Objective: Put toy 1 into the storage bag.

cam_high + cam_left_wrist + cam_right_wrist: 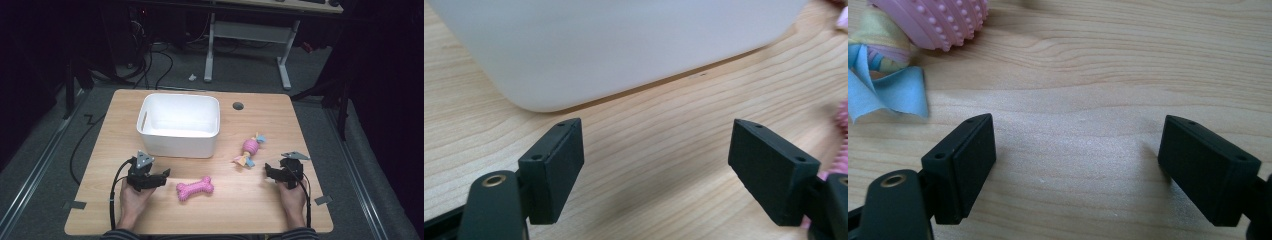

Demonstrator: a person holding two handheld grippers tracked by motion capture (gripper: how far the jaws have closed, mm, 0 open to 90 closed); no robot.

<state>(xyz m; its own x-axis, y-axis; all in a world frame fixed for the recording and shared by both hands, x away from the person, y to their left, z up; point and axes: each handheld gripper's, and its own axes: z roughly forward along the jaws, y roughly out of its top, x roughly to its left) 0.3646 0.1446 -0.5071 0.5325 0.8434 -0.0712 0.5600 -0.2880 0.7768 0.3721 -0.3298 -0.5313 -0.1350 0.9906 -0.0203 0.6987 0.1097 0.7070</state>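
Wooden table (pixel 250 125): carries all items. White plastic tub (pixel 179 125): set toward the far left. Left gripper (pixel 159 177): held low near the front edge, left of the pink bone toy (pixel 195 189), jaws spread wide, nothing gripped. Right gripper (pixel 270 172): near the front right corner, jaws wide, empty. Pink knobbed toy with cloth tails (pixel 250 150): lying just beyond it.

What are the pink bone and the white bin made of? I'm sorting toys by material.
The pink bone looks like soft rubber or vinyl: matte, covered in small raised nubs. The white bin looks like smooth moulded plastic with a slight sheen, rounded corners and a slot handle; rigidity can't be judged.
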